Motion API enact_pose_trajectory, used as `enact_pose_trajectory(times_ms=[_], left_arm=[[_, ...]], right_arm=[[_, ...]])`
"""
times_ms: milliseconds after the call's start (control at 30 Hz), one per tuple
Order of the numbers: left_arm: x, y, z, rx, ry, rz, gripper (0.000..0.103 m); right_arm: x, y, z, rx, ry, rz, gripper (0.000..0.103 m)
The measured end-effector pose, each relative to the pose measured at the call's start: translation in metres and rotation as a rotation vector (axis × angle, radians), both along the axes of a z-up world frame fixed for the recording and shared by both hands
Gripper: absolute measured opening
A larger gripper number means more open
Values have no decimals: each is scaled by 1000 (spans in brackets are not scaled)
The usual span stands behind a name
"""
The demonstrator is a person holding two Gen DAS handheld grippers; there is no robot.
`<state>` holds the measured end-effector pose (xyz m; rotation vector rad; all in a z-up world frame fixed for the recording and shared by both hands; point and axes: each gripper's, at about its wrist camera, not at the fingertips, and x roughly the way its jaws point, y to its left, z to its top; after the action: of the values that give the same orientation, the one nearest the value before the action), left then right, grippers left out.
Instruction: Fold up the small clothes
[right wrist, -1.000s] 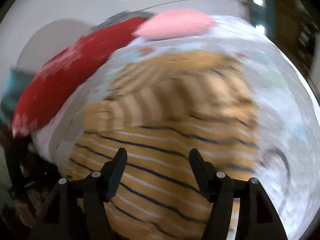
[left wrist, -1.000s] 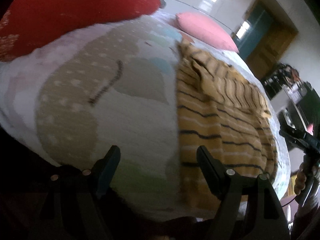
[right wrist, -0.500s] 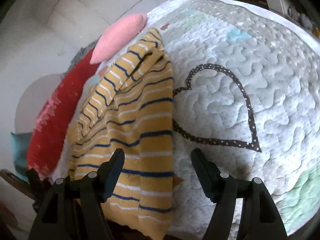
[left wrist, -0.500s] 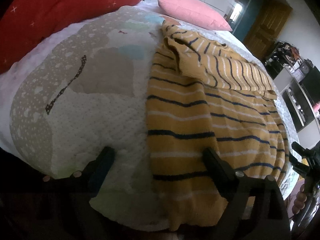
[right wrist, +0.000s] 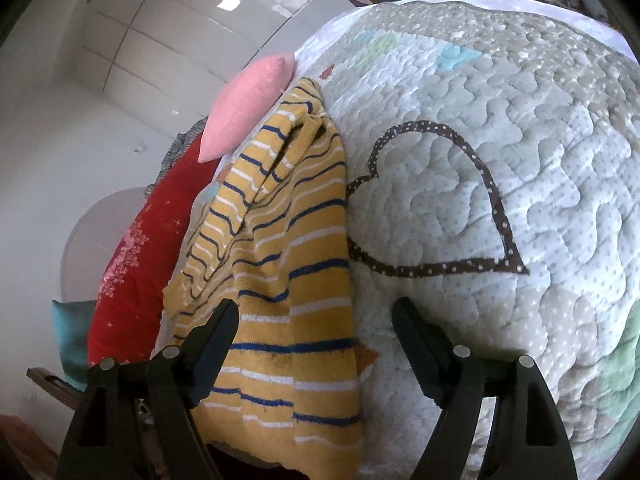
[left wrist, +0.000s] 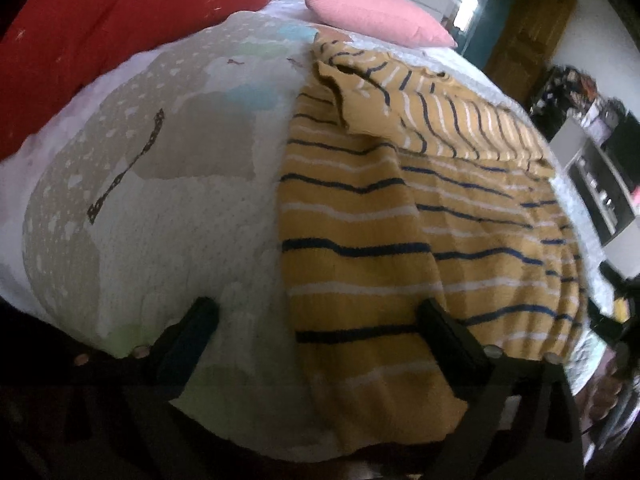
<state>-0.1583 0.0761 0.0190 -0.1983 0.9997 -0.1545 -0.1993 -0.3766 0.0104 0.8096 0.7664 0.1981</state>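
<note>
A yellow sweater [left wrist: 400, 208] with navy and white stripes lies flat on the quilted bed, its sleeves folded over the body near the collar. My left gripper [left wrist: 320, 312] is open and empty over the sweater's near left hem corner, at the bed's front edge. In the right wrist view the sweater [right wrist: 292, 248] runs up the left side. My right gripper [right wrist: 316, 316] is open and empty above the sweater's near right hem edge, its left finger [right wrist: 216, 332] over the fabric.
The bed quilt [right wrist: 500, 168] is pale with a brown dotted heart outline. A red pillow [left wrist: 100, 20] and a pink pillow [left wrist: 372, 12] lie at the head. A wooden door [left wrist: 528, 28] and dark shelving [left wrist: 592, 128] stand at the right.
Both grippers have closed in on the sweater's near hem, each at its own corner. The right wrist view swung from over the sweater's middle to its right edge. Both stay open.
</note>
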Motion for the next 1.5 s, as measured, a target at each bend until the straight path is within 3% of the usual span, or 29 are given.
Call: enact_pose_trajectory(times_ms=[133, 233, 367, 633, 1100, 1267, 1433, 1500], left_arm=[[-13, 10, 3, -63, -12, 9, 66], [-19, 19, 4, -132, -12, 18, 59], [-20, 26, 0, -217, 11, 19, 59], [-24, 24, -1, -235, 15, 18, 60], [-29, 47, -6, -388, 28, 53, 60], [-31, 67, 1, -481, -12, 93, 68], [-11, 78, 6, -524, -33, 107, 71], [2, 73, 2, -518, 0, 83, 72]], right_arm=[[-4, 4, -3, 33, 14, 34, 85], [-7, 8, -5, 45, 16, 46, 86], [-6, 20, -8, 56, 28, 92, 88], [-5, 40, -5, -51, 18, 115, 93], [-11, 31, -10, 8, -23, 118, 93], [-14, 23, -15, 56, -40, 117, 93], [-16, 22, -15, 58, -49, 116, 93], [-16, 25, -14, 40, -48, 116, 93]])
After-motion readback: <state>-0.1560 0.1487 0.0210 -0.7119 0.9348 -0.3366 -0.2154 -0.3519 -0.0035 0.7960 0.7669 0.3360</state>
